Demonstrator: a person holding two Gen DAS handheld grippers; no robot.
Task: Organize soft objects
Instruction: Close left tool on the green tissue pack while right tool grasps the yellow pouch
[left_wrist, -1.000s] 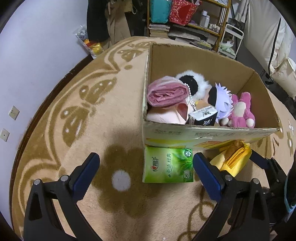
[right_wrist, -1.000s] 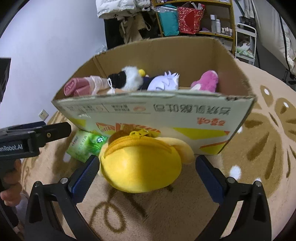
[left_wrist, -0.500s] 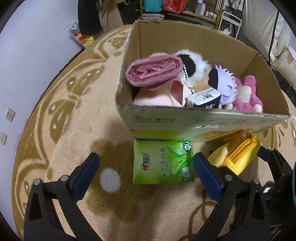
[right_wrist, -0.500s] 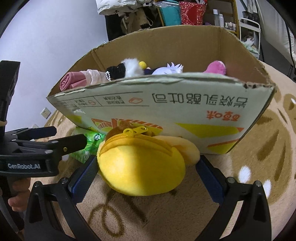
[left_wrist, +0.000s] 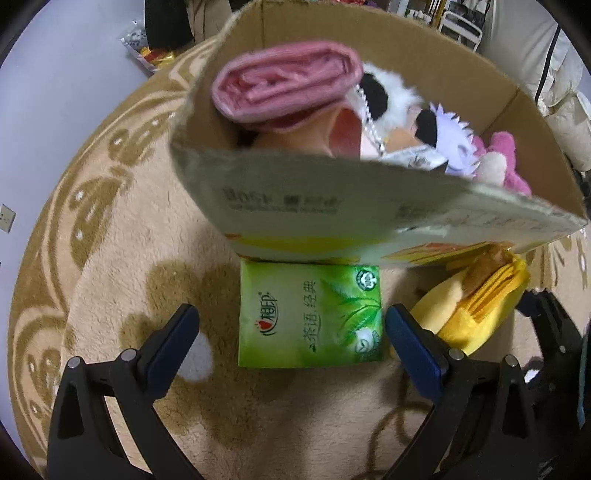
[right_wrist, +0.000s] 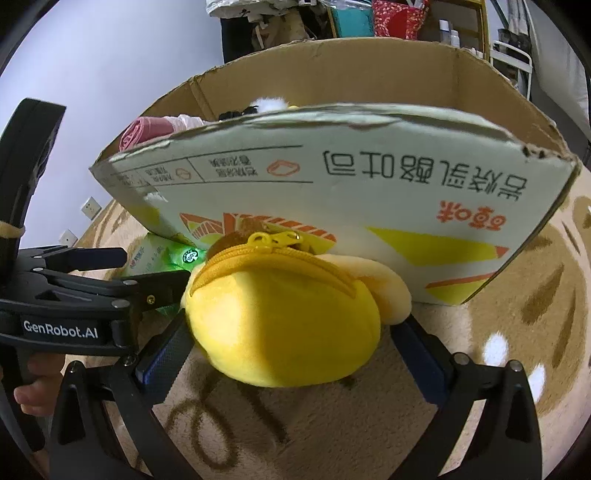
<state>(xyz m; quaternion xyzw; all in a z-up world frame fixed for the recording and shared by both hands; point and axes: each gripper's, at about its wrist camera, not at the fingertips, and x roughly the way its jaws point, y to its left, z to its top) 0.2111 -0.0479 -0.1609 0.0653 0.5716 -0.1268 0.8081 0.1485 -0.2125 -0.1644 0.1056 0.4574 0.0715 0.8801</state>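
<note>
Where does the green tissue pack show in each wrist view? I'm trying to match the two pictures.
Left wrist view: the green tissue pack lies flat on the rug, centre of the picture, between the open left gripper fingers.
Right wrist view: only a green sliver shows at left, behind the left gripper's fingers, beside the yellow pouch.
Shared landmark: the cardboard box, whose printed front wall the pack lies against.

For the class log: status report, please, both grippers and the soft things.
Left gripper open, straddling tissue pack. Right gripper open around yellow pouch, not clamped. Both items on rug, against box wall. Box front blocks straight path in.
</note>
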